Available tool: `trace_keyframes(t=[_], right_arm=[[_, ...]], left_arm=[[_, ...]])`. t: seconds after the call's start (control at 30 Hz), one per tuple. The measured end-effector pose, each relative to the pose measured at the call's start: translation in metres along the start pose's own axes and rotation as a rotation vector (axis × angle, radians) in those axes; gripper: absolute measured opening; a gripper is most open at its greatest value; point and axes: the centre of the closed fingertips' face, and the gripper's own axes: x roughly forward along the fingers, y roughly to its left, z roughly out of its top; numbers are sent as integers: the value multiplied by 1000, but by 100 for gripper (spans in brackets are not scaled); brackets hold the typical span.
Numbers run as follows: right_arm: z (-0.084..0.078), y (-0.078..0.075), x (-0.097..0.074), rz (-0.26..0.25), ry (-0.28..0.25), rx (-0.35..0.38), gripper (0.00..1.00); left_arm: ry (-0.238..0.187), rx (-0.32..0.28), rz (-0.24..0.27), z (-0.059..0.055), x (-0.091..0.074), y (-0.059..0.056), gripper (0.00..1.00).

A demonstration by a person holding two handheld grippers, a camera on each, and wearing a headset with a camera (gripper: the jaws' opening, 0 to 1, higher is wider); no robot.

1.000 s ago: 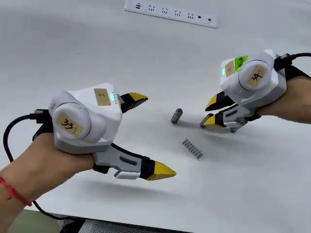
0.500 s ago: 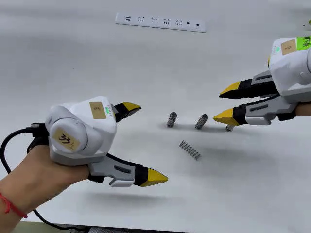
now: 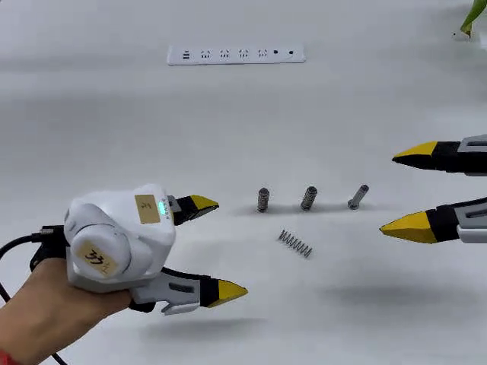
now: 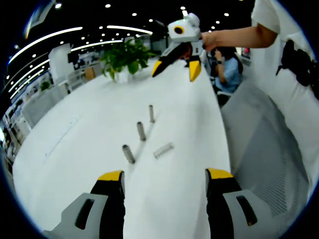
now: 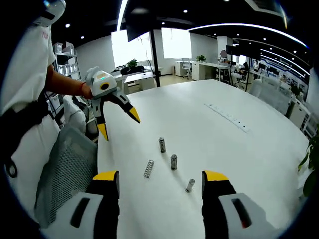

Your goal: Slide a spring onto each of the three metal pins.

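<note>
"33" on left gripper [image 3: 230, 246] label [image 3: 99, 261] (handwritten)

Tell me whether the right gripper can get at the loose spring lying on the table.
Probably yes. The right gripper hangs open, nothing lies between it and the loose spring, and the three pins stand just beyond the spring.

Body of right gripper [image 3: 389, 192] beyond head view's edge

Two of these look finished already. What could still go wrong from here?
The loose spring lies flat on the table; small and round, it might roll or slip from the jaws. The bare pin stands close beside the middle pin, already wearing its spring, so the right gripper could knock either over.
</note>
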Motion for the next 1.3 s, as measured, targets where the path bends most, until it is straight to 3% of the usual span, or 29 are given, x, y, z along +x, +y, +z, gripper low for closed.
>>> trace_keyframes(t=[0.2, 0.3, 0.33, 0.47, 0.53, 0.63, 0.7, 1.03, 1.3], right_arm=[[-17, 7, -15, -12, -55, 43, 75], [-28, 10, -21, -17, -60, 62, 78], [-32, 10, -24, -22, -64, 68, 79], [-44, 10, -31, -31, -83, 87, 83], [-52, 10, -33, -36, -75, 80, 84], [-60, 10, -35, -39, -73, 82, 86], [-66, 11, -36, -39, -68, 83, 87], [-102, -2, -47, -47, -35, 82, 89], [-114, -12, -57, -85, -33, 105, 88]], left_arm=[[63, 107, -59, 7, 27, -5, 58], [102, 125, -84, 5, 40, -4, 57], [125, 165, -100, 3, 44, -5, 54], [171, 227, -134, 2, 61, -8, 52], [208, 280, -143, -2, 70, -7, 50], [220, 284, -159, -3, 82, -8, 49], [257, 329, -156, -7, 87, -5, 47], [306, 387, -165, -9, 107, 2, 41], [328, 413, -176, -13, 117, 8, 29]])
